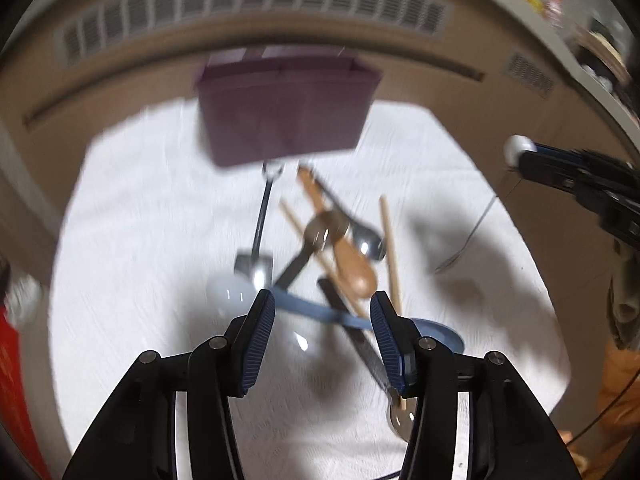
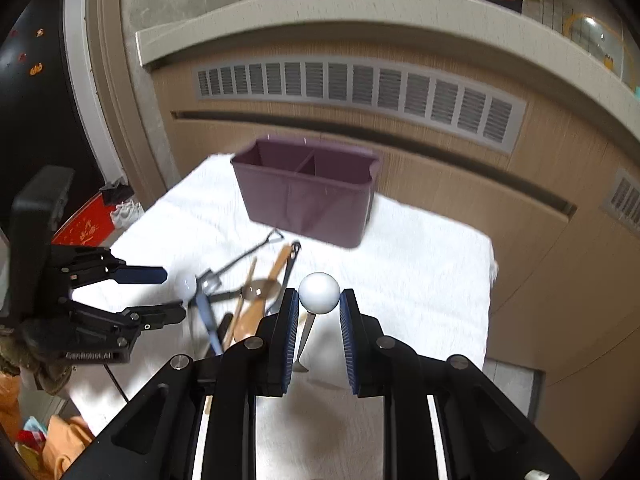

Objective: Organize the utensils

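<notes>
My right gripper [image 2: 319, 312] carries a utensil with a white ball top [image 2: 319, 293]: the ball sits between the two blue pads, which appear to touch it on both sides, and a thin metal stem [image 2: 307, 340] hangs down from it. I judge that I hold it by the ball so the stem can drop straight into the purple caddy [image 2: 306, 196], which stands at the far edge of the white cloth [image 2: 420, 276] on the counter. My left gripper [image 1: 322, 312] hangs over the jumble of utensils with its jaws apart and nothing between them, likely lining up on the blue spoon [image 1: 320, 313] that lies across the gap below.

The right wrist view shows what the left cannot: the caddy's open top, split by a divider into compartments with nothing visible inside. The left wrist view looks only at the caddy's front wall, but it sorts out the pile better: a wooden spoon [image 1: 352, 266], a metal spoon [image 1: 366, 240], chopsticks [image 1: 390, 248], a black-handled scoop [image 1: 260, 236] and a fork [image 1: 466, 240] lying apart to the right. Both views are blurred, so finer detail escapes me.
</notes>
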A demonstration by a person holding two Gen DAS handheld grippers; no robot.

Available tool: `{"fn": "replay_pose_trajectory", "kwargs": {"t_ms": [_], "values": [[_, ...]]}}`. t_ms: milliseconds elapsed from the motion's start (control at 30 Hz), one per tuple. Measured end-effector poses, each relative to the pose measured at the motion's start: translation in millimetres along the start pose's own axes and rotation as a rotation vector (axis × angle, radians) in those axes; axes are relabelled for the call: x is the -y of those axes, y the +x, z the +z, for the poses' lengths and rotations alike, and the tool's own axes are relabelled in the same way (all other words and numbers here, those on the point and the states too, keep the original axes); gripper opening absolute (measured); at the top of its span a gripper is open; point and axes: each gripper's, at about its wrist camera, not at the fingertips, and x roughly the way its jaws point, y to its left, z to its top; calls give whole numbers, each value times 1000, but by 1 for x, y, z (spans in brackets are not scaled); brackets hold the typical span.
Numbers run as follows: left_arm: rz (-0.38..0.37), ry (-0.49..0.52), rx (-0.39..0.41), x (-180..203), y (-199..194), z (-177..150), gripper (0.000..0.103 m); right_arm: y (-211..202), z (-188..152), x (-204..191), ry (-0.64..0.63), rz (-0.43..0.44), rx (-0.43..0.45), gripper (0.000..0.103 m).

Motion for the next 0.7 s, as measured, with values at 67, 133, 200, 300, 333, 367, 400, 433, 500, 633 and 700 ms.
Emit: {"fn": "replay_pose_trajectory", "kwargs": {"t_ms": [67,133,200,300,333,367,400,433,500,633,700], "values": [[4,6,-16,1,6,2,51,5,-2,4,12,16,-17,20],[10,64,-11,10,12,8,51,10,-1,6,20,22,-20,20],[-4,181,-22,25,23,20,51,14,-1,4,19,32,-22,20],[9,324,-45,41,41,36,51,19,0,2,18,48,-30,20],[14,366,-61,45,50,44,51,21,0,2,19,56,-35,20],[17,387,-77,47,58,50,51,23,1,2,20,62,-39,20],[23,393,-93,47,65,56,51,24,1,2,20,66,-43,20],[31,388,-103,46,69,61,51,24,1,2,20,69,-46,20],[30,368,-140,43,83,69,51,25,2,4,19,69,-49,20],[22,314,-202,35,101,72,52,29,4,9,18,72,-61,20],[-6,273,-193,30,101,74,52,30,5,10,17,67,-62,20]]}}
